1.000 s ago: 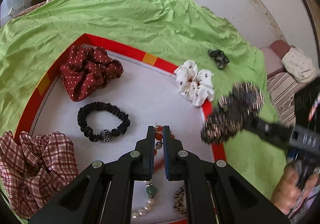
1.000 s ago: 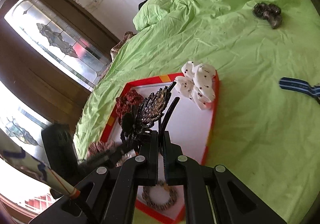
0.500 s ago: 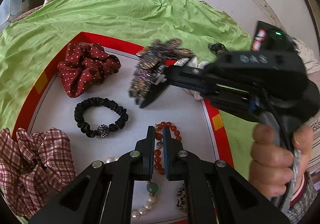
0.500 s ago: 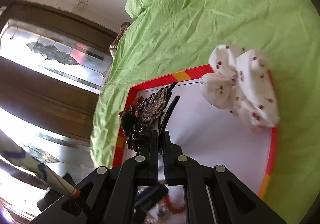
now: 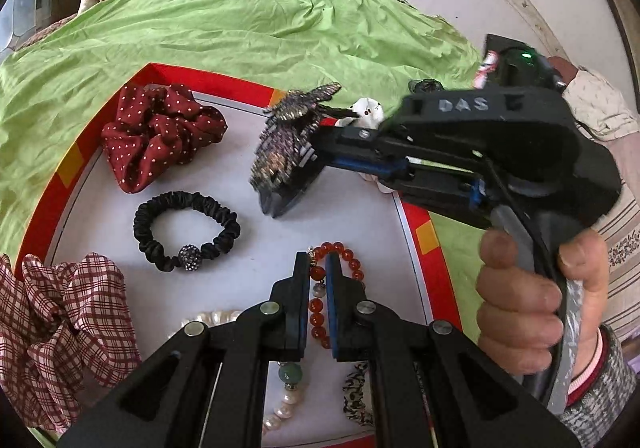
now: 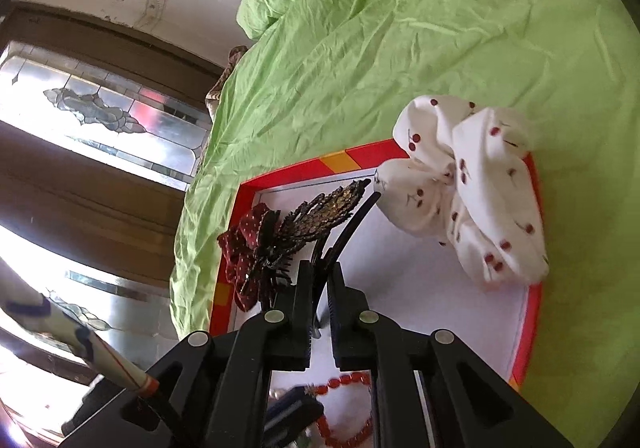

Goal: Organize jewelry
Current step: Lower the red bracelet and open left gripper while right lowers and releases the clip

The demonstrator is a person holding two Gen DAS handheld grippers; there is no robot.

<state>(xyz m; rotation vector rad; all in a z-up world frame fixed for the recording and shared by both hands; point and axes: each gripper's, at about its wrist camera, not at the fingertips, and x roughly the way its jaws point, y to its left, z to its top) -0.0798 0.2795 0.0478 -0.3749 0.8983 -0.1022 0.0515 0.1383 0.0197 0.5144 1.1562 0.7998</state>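
A red-rimmed white tray (image 5: 224,82) lies on a green sheet. My right gripper (image 5: 320,152) reaches over it from the right, a hand (image 5: 532,300) on its grip. Its jaws are opening slightly, with the black stem of a glittery butterfly hair clip (image 5: 284,152) still pinched between them. The clip's lower end hangs at the tray floor. The right wrist view shows the same clip (image 6: 320,212) at my right gripper (image 6: 319,268). My left gripper (image 5: 318,260) is shut and empty above a red bead bracelet (image 5: 340,252).
In the tray lie a red dotted scrunchie (image 5: 160,132), a black scrunchie (image 5: 188,224), a plaid scrunchie (image 5: 60,328) and a pearl bracelet (image 5: 280,408). A white cherry scrunchie (image 6: 468,188) drapes over the far rim. A small dark item (image 5: 428,86) sits on the sheet (image 5: 240,28).
My right gripper has carried the hair clip leftward from outside the tray to over its middle and lowered it. My left gripper has stayed put.
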